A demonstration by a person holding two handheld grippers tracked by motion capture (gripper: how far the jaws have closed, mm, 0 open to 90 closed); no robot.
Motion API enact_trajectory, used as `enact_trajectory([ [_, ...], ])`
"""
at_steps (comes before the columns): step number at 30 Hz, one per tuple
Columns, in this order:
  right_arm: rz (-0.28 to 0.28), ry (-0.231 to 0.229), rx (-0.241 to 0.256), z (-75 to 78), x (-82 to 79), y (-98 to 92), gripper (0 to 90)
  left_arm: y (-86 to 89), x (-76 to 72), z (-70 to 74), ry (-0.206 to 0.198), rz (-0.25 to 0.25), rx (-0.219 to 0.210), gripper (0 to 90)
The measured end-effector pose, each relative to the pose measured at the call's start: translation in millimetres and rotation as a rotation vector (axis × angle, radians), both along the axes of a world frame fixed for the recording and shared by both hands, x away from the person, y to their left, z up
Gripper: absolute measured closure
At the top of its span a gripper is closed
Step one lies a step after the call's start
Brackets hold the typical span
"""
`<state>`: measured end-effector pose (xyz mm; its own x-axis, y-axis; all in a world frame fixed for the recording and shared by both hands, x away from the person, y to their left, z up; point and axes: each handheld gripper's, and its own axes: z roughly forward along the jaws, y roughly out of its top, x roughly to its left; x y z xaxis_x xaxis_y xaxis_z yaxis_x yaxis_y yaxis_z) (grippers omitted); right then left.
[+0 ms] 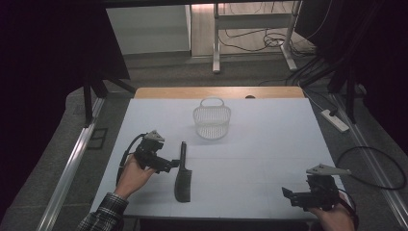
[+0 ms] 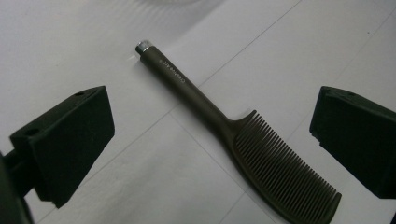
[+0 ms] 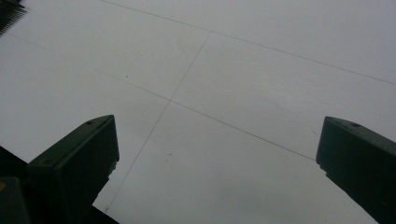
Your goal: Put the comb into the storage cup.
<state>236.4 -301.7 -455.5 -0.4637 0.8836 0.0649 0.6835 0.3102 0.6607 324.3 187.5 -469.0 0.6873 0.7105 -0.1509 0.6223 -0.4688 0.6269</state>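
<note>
My left tongs [image 1: 169, 165] are wide open and hold nothing; they hover just beside the dark comb [image 1: 183, 175], on its left side. In the left gripper view the comb [image 2: 243, 135] lies flat on the white bench [image 2: 154, 182] between my two jaws, not touching them, its round handle pointing away toward the basket. My right tongs [image 1: 290, 196] are also wide open and empty, over the bare bench [image 3: 243, 79] near its front right corner, well apart from the comb. The white wire basket [image 1: 212, 118] stands upright farther back, beyond the comb's handle.

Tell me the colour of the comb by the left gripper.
Dark brown-grey, nearly black; the comb shows best in the left gripper view.
</note>
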Motion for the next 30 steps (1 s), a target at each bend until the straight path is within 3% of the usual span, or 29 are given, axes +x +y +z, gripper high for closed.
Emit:
enact_trajectory([
  [30,-0.001,0.007,0.0,-0.4,0.7,-0.1,0.0,-43.1,26.7,-0.2,0.005,-0.068,0.041,0.0],
])
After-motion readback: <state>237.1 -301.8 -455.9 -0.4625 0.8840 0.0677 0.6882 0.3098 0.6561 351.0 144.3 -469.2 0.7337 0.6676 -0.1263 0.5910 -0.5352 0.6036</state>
